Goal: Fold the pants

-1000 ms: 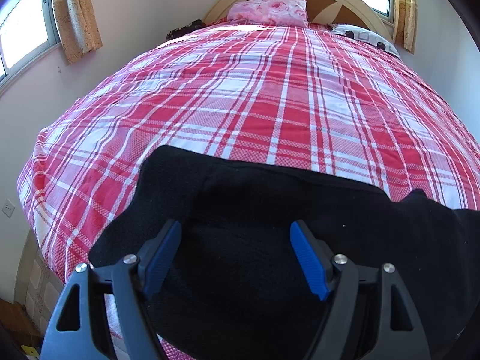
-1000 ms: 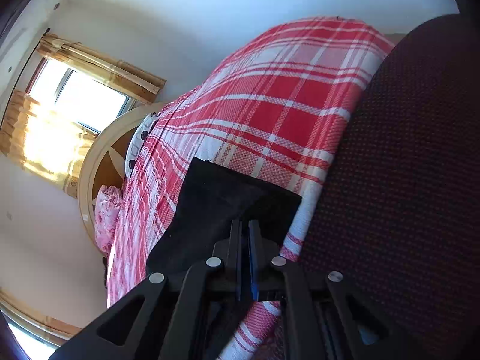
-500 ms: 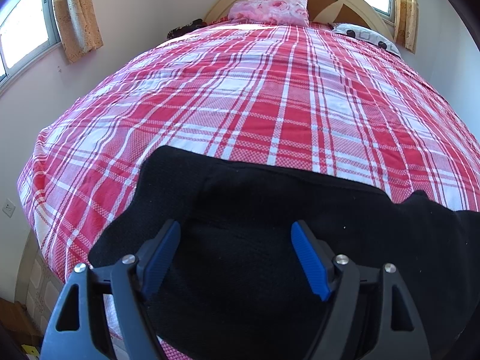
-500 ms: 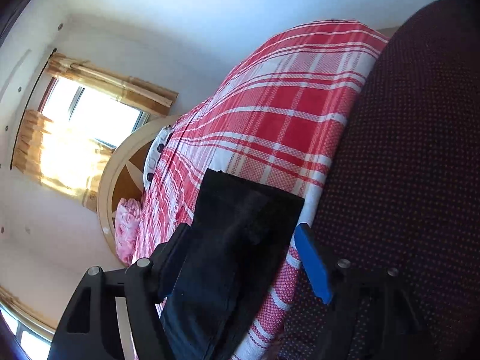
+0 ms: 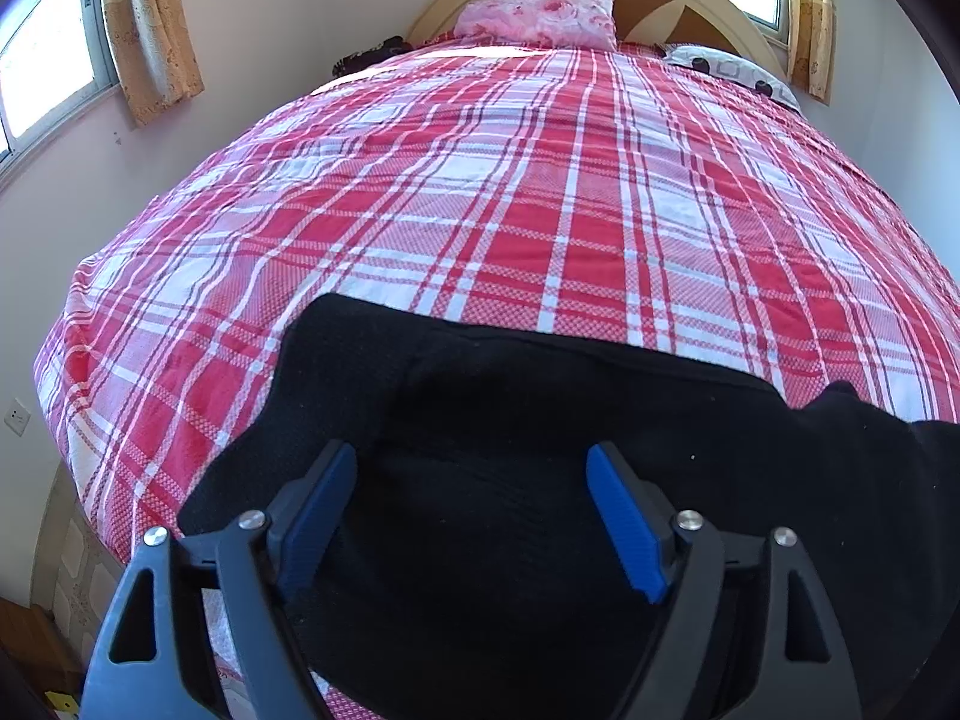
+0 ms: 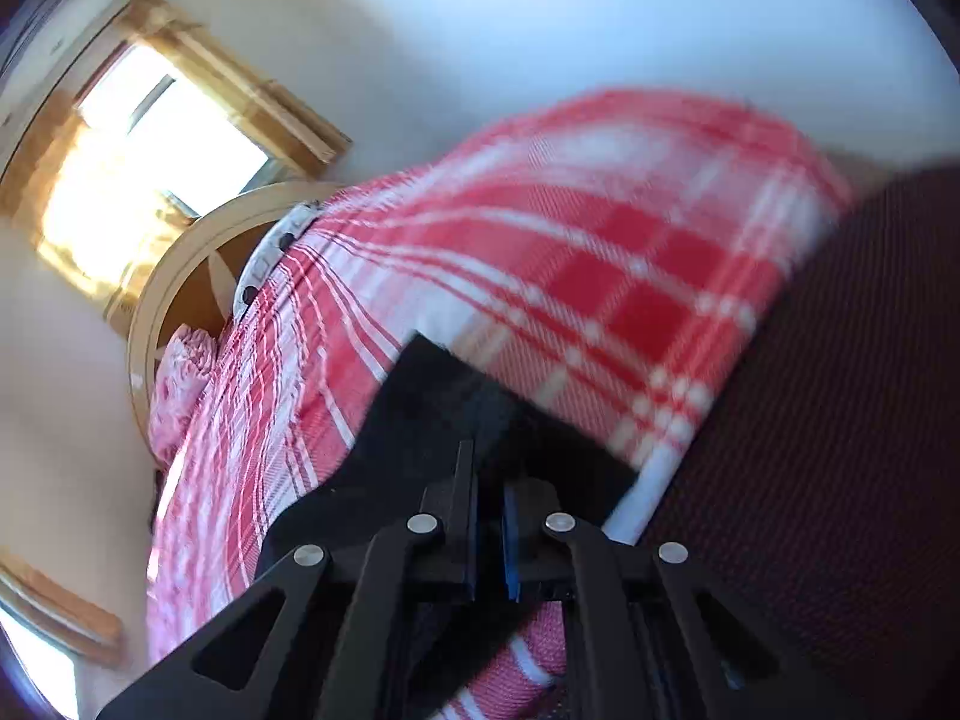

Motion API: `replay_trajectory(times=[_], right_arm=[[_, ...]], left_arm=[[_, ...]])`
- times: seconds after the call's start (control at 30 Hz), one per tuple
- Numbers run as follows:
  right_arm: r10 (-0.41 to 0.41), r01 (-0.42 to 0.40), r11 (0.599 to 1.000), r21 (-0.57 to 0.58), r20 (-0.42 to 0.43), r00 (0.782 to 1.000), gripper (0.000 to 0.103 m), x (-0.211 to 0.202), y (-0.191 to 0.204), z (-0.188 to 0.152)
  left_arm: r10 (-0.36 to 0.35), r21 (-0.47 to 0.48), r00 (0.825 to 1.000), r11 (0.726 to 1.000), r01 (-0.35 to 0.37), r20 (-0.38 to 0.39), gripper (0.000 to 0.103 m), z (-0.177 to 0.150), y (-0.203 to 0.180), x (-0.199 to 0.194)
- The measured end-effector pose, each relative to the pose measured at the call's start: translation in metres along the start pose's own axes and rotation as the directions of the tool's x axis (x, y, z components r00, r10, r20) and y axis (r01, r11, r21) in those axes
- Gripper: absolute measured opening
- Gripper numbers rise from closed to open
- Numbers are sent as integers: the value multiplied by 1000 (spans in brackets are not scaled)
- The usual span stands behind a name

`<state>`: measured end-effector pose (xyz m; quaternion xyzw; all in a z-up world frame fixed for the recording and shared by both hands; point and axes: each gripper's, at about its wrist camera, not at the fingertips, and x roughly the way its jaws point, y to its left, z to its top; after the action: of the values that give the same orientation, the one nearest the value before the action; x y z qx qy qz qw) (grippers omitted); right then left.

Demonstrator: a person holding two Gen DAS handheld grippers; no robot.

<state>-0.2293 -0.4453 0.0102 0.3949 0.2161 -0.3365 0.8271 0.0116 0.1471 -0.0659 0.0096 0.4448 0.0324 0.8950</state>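
Blue-padded fingers (image 5: 624, 522) of the left gripper (image 5: 468, 510) stand spread wide apart, holding nothing; the black pants (image 5: 540, 420) lie flat beneath and between them. One pad sits at about 8 o'clock in the left wrist view, the other at about 4 o'clock, and dark cloth fills the gap.

On the right gripper (image 6: 489, 516) the fingers (image 6: 465, 498) are pressed together with only a thin slit between the pads. Black cloth of the pants (image 6: 432, 414) lies directly around and ahead of the tips, but whether a fold is pinched between them cannot be told, since this view is blurred by motion.

Outward from the left gripper, the pants spread across the foot end of the bed, their far edge running from 9 o'clock to 3 o'clock across the middle of the view, with a raised fold at 3 o'clock. Beyond lies the red and white plaid bedcover (image 5: 540, 192), reaching up to 12 o'clock, where a pink floral pillow (image 5: 540, 15) leans against the rounded cream headboard (image 5: 714, 6). A white pillow with dark spots (image 5: 732, 69) lies at 1 o'clock. Yellow curtains (image 5: 150, 30) hang by a window at 10 o'clock.

In the right wrist view the bedcover (image 6: 600, 276) rises toward 1 o'clock, a dark maroon dotted fabric (image 6: 840, 420) fills the 4 o'clock side, and the headboard (image 6: 180, 276) sits at 9 o'clock.
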Motion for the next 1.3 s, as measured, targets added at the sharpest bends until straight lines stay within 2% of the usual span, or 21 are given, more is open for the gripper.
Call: replay_trajectory(times=[0.07, 0.13, 0.23, 0.33, 0.37, 0.43, 0.53, 0.57, 0.6, 0.67, 0.73, 0.77, 0.8, 0.87, 0.9, 0.97, 1.0, 1.03, 1.1, 1.17, 1.3], right_arm=[[-54, 54, 998, -24, 17, 998, 6, -7, -4, 6], [-69, 69, 998, -6, -34, 997, 6, 4, -15, 6], [-40, 41, 999, 8, -117, 992, 9, 26, -37, 1], [-5, 11, 999, 51, -105, 994, 19, 22, -43, 4], [-15, 21, 997, 70, -81, 997, 22, 15, -47, 6], [-91, 87, 987, 132, 27, 995, 34, -7, -52, 10], [-218, 188, 967, 170, 184, 958, 34, -42, -43, 8], [-220, 200, 974, 104, 235, 947, 34, -53, -21, 3], [-170, 168, 985, 27, 240, 956, 34, -58, -4, -1], [41, -14, 984, -178, 146, 988, 34, -54, 52, -21], [182, -174, 940, -293, 1, 983, 34, -43, 99, -43], [255, -275, 899, -340, -102, 961, 34, -33, 129, -60], [332, -404, 836, -372, -242, 911, 34, -19, 168, -83], [394, -555, 736, -387, -421, 817, 34, 1, 224, -125], [404, -603, 695, -393, -481, 778, 34, 7, 246, -143], [408, -707, 588, -392, -612, 678, 34, 22, 301, -187], [402, -739, 552, -386, -653, 642, 34, 28, 319, -203], [385, -768, 508, -390, -694, 608, 34, 35, 343, -224], [346, -785, 455, -419, -729, 590, 34, 50, 372, -249], [302, -809, 418, -412, -777, 552, 34, 65, 395, -275], [202, -792, 404, -458, -799, 566, 34, 87, 406, -304]], left_arm=[[4, 1, 1000, 1000, -4, -1, 84, 1, 0, 1], [6, 3, 1000, 1000, -6, 2, 84, 1, -1, 1], [6, 4, 1000, 1000, -6, 0, 84, 1, 0, 1], [6, 1, 1000, 1000, -6, 0, 85, 1, 0, 2], [8, -1, 1000, 1000, -8, 2, 85, 0, 0, 2], [17, 1, 1000, 1000, -17, 8, 85, -1, -1, 2], [37, 15, 999, 999, -37, 23, 85, -3, -5, 0], [40, 18, 999, 999, -41, 26, 85, -2, -5, 0], [42, 17, 999, 999, -42, 28, 85, -2, -5, -1], [47, 2, 998, 999, -47, 32, 85, -2, -2, -5], [61, -11, 997, 998, -61, 51, 85, -3, 2, -11], [65, -16, 996, 998, -64, 66, 85, -4, 5, -16], [63, -19, 995, 998, -62, 83, 85, -6, 8, -20], [50, -12, 992, 999, -49, 113, 85, -10, 13, -27], [57, 1, 991, 998, -58, 125, 85, -12, 14, -27], [106, 17, 987, 994, -108, 120, 85, -16, 18, -20], [125, 12, 989, 992, -126, 85, 86, -19, 23, -11], [110, -8, 992, 994, -109, 69, 86, -23, 27, -7], [80, -48, 992, 996, -75, 100, 89, -29, 35, -10], [93, -14, 989, 996, -92, 119, 90, -32, 32, -10], [82, -27, 990, 996, -79, 118, 96, -32, 36, -8]])
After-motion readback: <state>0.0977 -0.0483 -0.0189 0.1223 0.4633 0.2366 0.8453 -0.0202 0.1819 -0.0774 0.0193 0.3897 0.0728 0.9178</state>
